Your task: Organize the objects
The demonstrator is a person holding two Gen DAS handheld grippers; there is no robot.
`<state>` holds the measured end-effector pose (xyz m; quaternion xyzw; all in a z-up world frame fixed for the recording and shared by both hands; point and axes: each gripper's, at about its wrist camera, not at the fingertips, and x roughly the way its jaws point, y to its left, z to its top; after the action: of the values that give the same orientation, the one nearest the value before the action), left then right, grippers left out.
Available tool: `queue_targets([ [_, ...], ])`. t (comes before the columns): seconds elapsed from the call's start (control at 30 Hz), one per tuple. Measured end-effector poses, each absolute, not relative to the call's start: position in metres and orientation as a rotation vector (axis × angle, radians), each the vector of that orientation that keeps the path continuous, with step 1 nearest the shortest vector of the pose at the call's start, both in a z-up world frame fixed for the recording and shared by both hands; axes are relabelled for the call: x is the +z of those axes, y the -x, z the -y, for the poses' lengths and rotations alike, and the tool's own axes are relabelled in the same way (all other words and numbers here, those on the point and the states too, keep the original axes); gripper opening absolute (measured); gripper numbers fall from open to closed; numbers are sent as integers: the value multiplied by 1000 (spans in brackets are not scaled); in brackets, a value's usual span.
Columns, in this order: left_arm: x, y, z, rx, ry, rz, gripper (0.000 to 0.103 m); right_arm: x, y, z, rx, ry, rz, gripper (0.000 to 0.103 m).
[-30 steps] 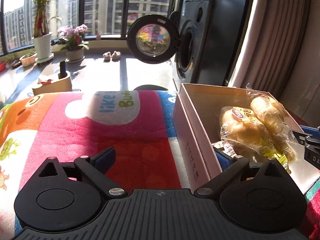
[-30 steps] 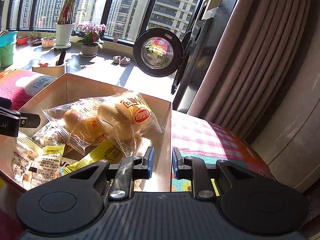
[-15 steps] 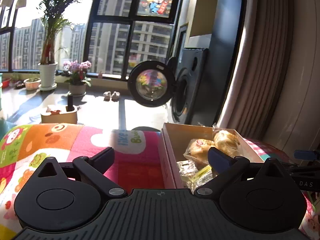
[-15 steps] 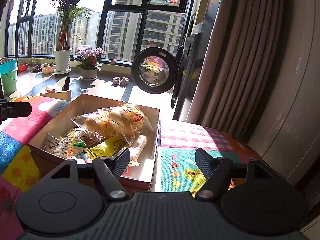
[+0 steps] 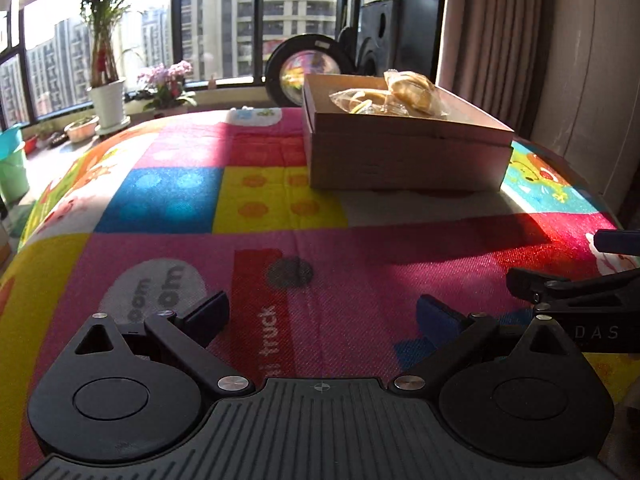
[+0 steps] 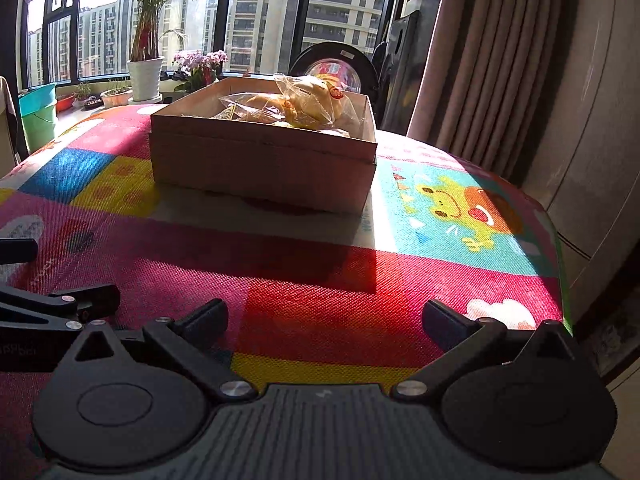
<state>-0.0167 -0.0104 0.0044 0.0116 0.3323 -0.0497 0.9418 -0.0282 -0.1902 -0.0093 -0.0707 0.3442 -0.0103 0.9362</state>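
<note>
Nothing loose lay on the bright play mat (image 5: 280,200) near the cardboard box (image 5: 404,156), so the tidying looked almost done, maybe all done. Largest was the mat, with its pink, blue and yellow squares. The box sat on it, toward the window end, with its top open. Inside the box were the wrapped bread rolls (image 6: 312,98) and some smaller snack packets (image 5: 364,106), piled up over the rim. I could not see all the mat, so something may have been left to pack. The left gripper (image 5: 322,314) hung low over the mat, well back from the box, jaws wide apart and holding nothing. The right gripper (image 6: 326,318) was just beside it, also wide apart and empty.
</note>
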Motion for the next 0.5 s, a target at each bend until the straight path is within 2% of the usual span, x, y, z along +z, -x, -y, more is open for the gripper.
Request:
queue_targets([
  [0.17, 5, 15, 11, -89, -36, -685, 103, -16, 27, 216, 17, -40, -729, 103],
  [0.5, 5, 11, 13, -69, -25, -688, 103, -23, 31, 213, 19, -2, -691, 103],
])
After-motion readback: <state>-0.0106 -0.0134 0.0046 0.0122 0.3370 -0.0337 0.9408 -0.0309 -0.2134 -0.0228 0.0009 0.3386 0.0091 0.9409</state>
